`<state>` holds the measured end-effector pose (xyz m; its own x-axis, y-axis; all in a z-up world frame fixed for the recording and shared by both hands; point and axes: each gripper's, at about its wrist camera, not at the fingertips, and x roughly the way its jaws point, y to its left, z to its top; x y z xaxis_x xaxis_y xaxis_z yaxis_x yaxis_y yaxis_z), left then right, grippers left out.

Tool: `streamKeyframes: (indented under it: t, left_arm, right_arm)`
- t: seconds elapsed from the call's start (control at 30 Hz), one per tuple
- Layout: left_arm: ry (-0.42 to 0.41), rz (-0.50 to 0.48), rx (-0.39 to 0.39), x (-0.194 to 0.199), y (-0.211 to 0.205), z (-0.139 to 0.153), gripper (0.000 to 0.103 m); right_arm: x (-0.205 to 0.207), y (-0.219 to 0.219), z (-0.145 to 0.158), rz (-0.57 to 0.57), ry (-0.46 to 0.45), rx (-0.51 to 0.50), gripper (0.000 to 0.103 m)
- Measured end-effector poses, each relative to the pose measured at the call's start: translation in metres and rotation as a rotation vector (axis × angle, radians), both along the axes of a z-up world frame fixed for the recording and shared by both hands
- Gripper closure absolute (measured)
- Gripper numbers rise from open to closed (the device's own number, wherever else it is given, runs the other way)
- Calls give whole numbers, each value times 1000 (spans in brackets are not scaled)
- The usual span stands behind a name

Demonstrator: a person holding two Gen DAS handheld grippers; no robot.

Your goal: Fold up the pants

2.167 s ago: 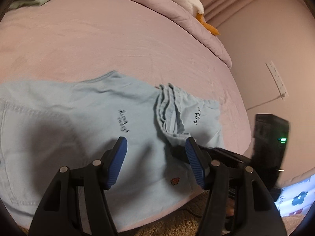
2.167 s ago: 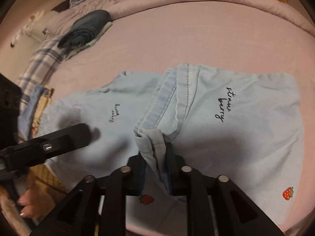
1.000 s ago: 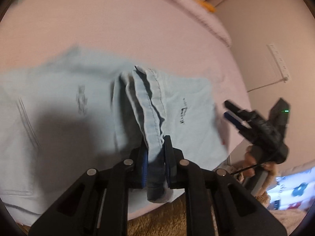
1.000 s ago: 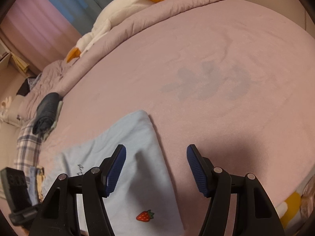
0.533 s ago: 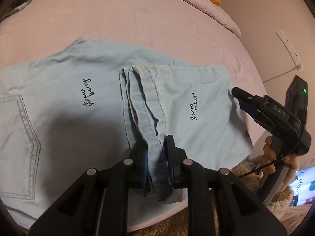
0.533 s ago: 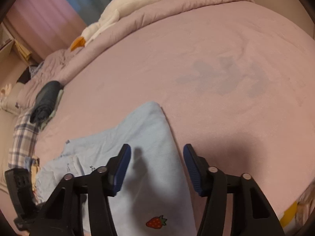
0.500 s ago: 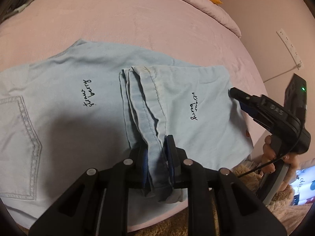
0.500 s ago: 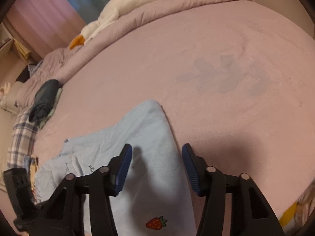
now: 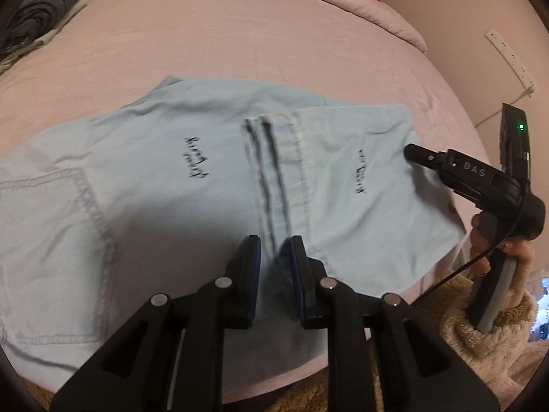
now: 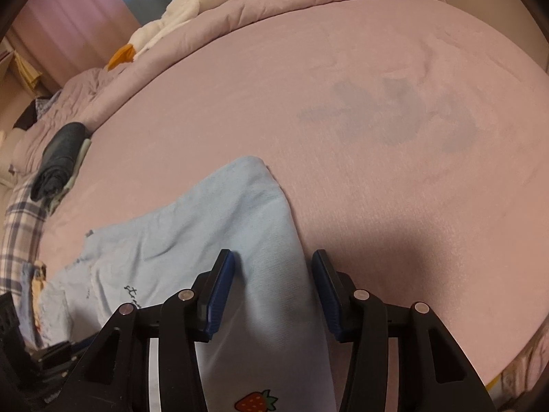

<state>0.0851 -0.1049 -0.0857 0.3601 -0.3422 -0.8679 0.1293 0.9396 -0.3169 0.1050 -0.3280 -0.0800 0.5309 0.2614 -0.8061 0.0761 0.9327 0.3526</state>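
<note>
Light blue pants [image 9: 154,206] lie on the pink bed sheet [image 9: 240,51], the legs folded back so the hems [image 9: 274,144] rest mid-garment. My left gripper [image 9: 274,261] is nearly shut, and the hem band runs in between its blue pads. My right gripper [image 10: 273,274] is open just above the pants [image 10: 206,223]. It straddles their folded right edge, and the pads do not touch the cloth. In the left wrist view the right gripper [image 9: 411,152] reaches in over that edge, held by a hand [image 9: 514,250] in a fluffy sleeve.
A dark folded garment [image 10: 55,161] and a plaid cloth [image 10: 17,226] lie at the bed's far left. A white plush goose [image 10: 206,0] rests on the rolled duvet at the back. A wall with a power strip [image 9: 511,58] stands to the right. The bed's near edge is just below the grippers.
The hems went from the right gripper to the left one. The right gripper moved to the folded right edge, sank a little, and its jaws narrowed. The left view has rolled slightly.
</note>
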Motion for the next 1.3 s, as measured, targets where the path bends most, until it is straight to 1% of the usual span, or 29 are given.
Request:
streamKeyframes:
  t: [0.13,0.27,0.53,0.57,0.6,0.7,0.87,0.97,1.03,1.17,1.3]
  left_arm:
    - [16,24,-52,-3,11,-2,84]
    - [12,28,-55,-6,11,-2,83]
    - [31,35,-85,-10,15,-1,84]
    - [31,34,-84,-11,16,0,84]
    - [31,34,-83,-12,16,0,87]
    - [40,28,-84,-15,18,1,87]
    - [56,32,-112,-21,27,3,87]
    - [51,46,-102,-24,32,7,87]
    - [38,57,-101,-27,36,11,84]
    - [0,84,-120,-32,47,18,74]
    - [-30,101,-137,-33,57,24,65]
  right_arm:
    - [-7,4,1,-6,0,-27,54]
    - [-19,5,0,-11,-7,-43,54]
    - [-39,1,0,-30,-3,-23,54]
    - [-41,1,-1,-33,-2,-21,54]
    - [-45,0,-1,-37,-2,-19,54]
    - [-50,2,-1,-47,0,-22,54]
    - [-56,3,1,-68,8,-30,54]
    - [-57,4,-1,-75,10,-37,54]
    - [-55,5,-2,-75,13,-41,54]
    - [-55,6,-3,-84,14,-35,52]
    - [-54,14,-3,-91,19,-74,49]
